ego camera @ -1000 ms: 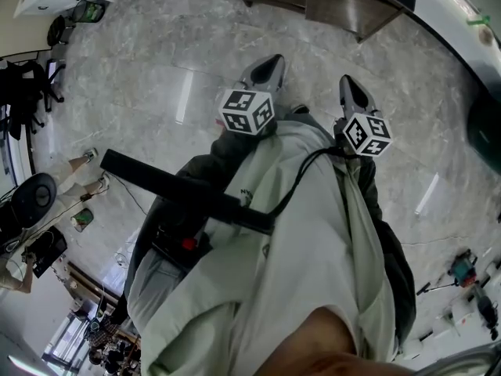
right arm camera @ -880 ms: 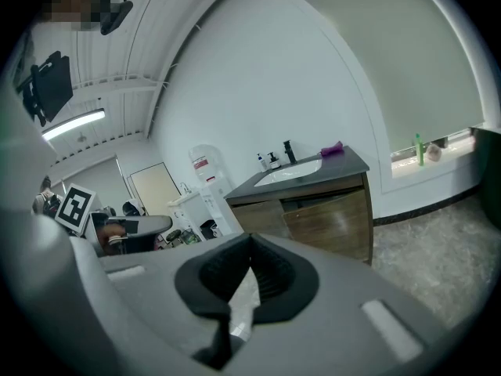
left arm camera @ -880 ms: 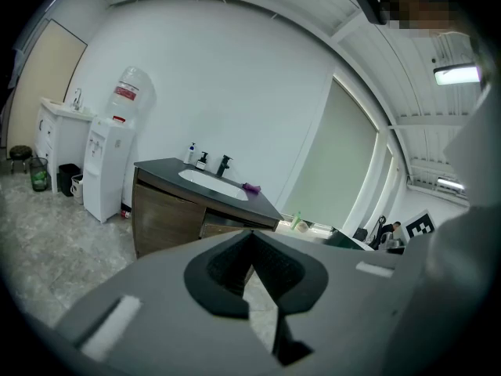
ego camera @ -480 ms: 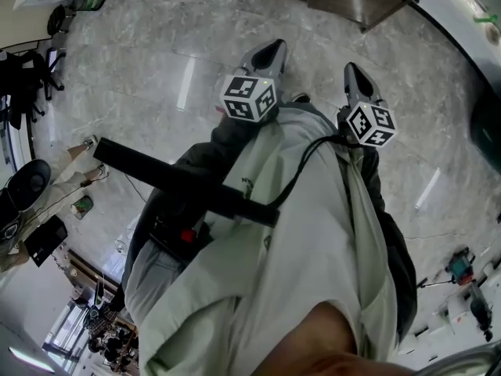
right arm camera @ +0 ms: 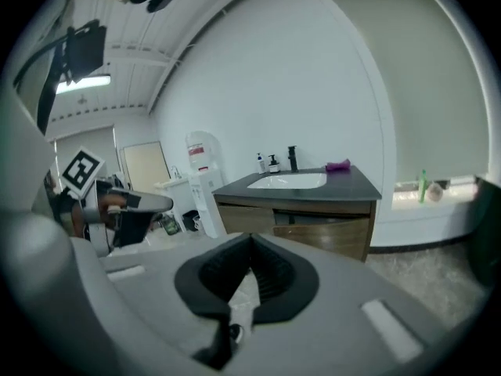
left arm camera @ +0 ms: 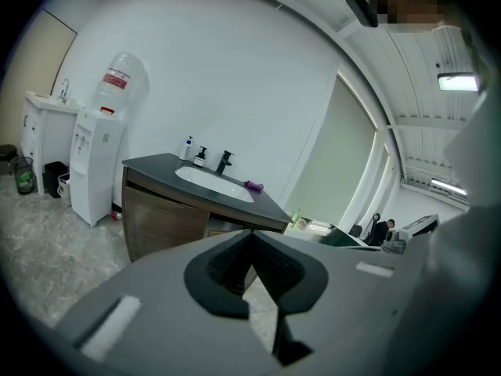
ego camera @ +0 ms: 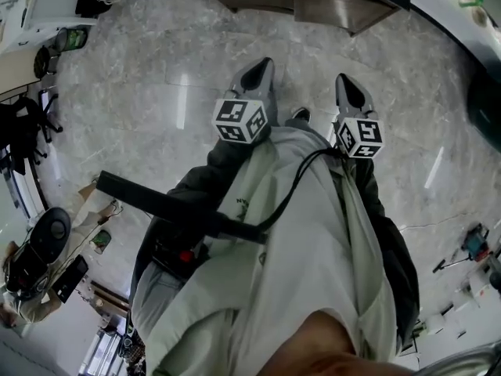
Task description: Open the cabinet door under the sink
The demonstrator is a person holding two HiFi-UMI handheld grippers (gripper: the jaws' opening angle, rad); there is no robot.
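Note:
The sink cabinet stands at the top of the head view, dark-topped with brown wooden doors. From the left gripper view I see its left door under the white basin. In the right gripper view the right-hand door looks slightly ajar. My left gripper and right gripper are held side by side over the marble floor, well short of the cabinet. Both are shut with nothing between the jaws, which meet at the tips in the left gripper and right gripper views.
A water dispenser stands left of the cabinet. A black faucet, bottles and a purple item sit on the counter. Tools lie on the floor at right, and a person with equipment is at left.
Both grippers, still shut, have shifted a little over the floor with the person. The head view has swung slightly, and the cabinet remains at the top edge.

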